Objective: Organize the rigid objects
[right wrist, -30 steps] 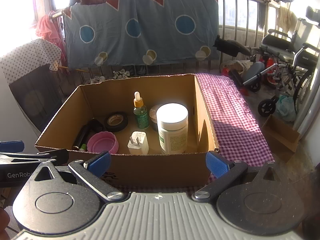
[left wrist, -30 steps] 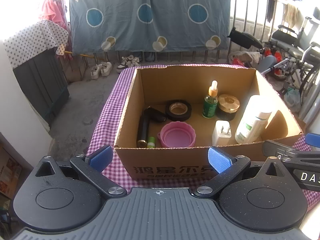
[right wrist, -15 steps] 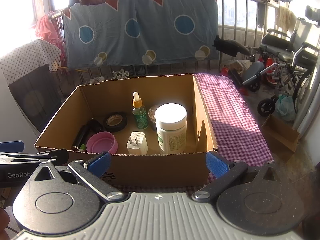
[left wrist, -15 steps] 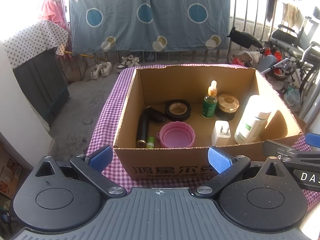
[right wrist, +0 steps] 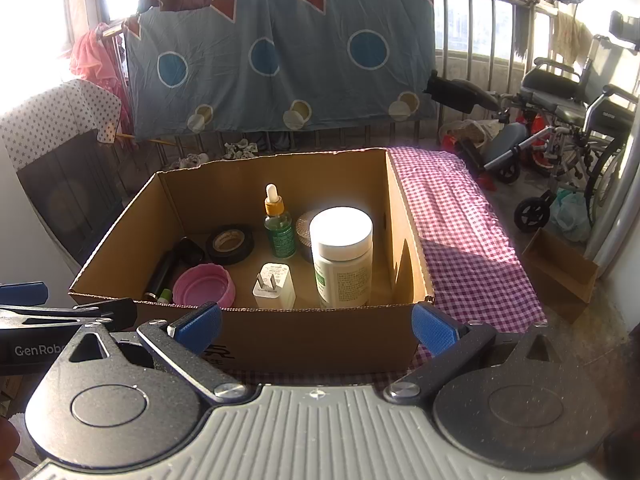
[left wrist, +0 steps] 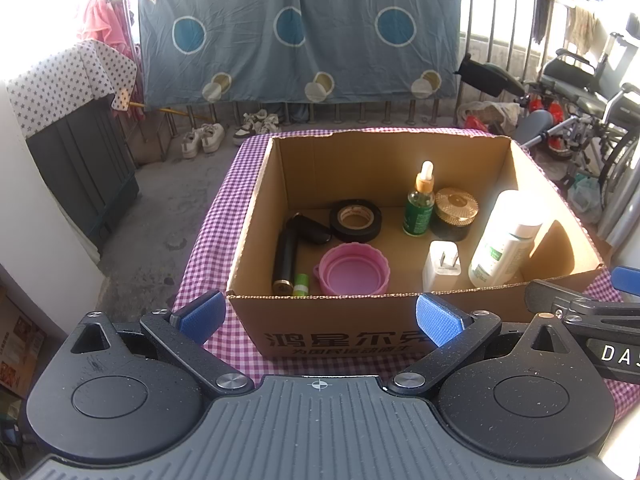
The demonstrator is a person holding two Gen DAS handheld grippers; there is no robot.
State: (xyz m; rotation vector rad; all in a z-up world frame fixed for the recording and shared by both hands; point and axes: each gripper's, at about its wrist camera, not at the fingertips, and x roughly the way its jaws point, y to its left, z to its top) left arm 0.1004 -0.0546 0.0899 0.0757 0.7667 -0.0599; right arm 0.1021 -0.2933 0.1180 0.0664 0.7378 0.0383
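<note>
Both claws spread wide and empty, held just short of the cardboard box's near wall.

Left gripper (left wrist: 318, 317) is seen at the lower centre of its frame, jaws apart, nothing gripped; right gripper (right wrist: 316, 326) likewise released in its own view. Beyond them, the cardboard box (left wrist: 340, 334) is set on a checked cloth (left wrist: 216, 216). Inside, from left to right of the left view: black cylinder (left wrist: 285, 258) lying flat, pink lid (left wrist: 354, 269), tape roll (left wrist: 355, 220), green dropper bottle (left wrist: 419, 204) upright, gold-lidded jar (left wrist: 456, 213), white plug adapter (left wrist: 442, 266), white bottle (left wrist: 505, 240). All items appear already boxed, so the task is judged near done. Risks: the tall dropper bottle and white bottle could be toppled by an open finger on a reach in; the box rim could be snagged, since both claws sit close to it.
</note>
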